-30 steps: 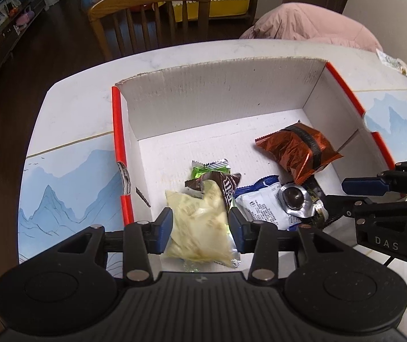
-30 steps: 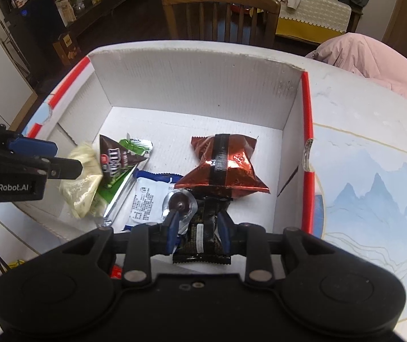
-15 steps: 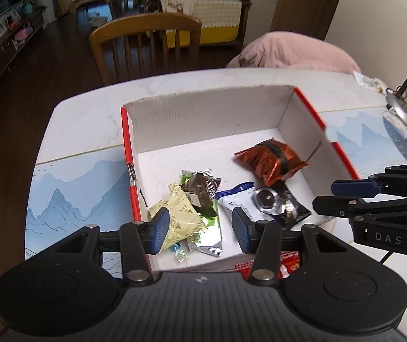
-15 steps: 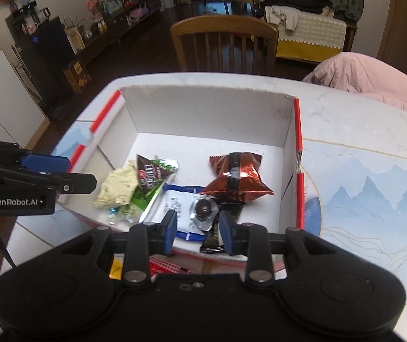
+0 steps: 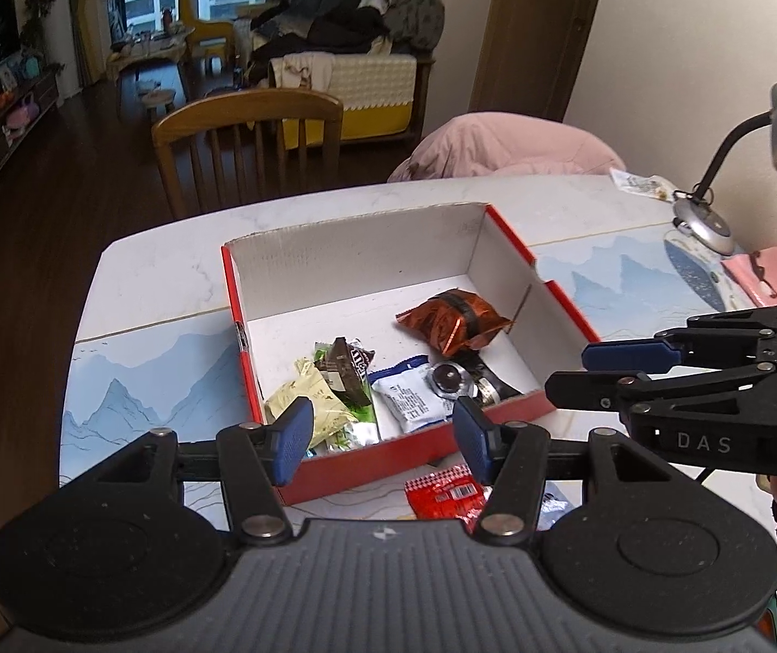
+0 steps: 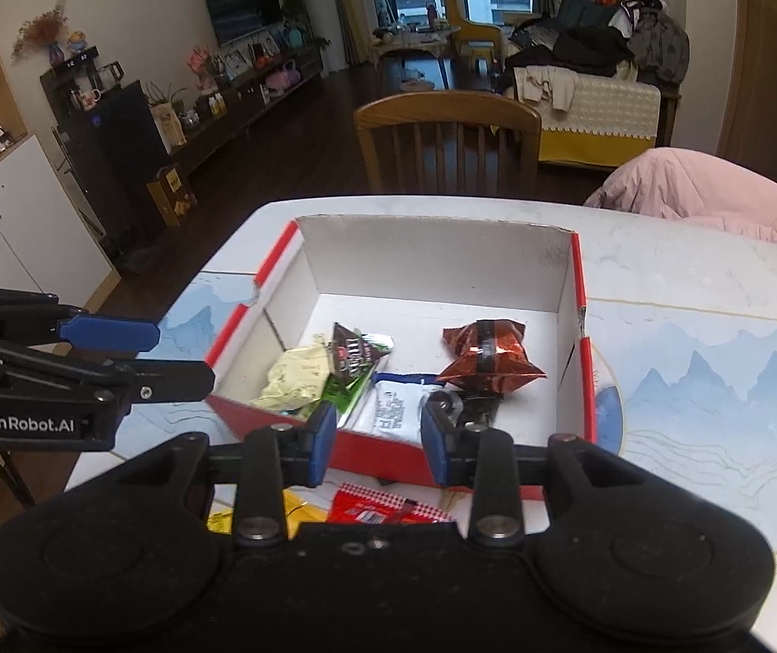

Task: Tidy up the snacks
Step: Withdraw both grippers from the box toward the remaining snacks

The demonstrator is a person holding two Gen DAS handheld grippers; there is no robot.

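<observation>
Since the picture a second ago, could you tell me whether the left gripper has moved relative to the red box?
Yes. The left gripper has pulled up and back from the red box, which now looks smaller; its jaws have just been opening, empty, with the pale yellow packet left inside.

The box (image 5: 355, 266) was matt white cardboard inside with red outside; the orange snack bag (image 5: 453, 321) looked shiny and crinkly; the chair (image 5: 249, 149) was smooth wood; the counter (image 5: 159, 272) looked like smooth stone.
</observation>
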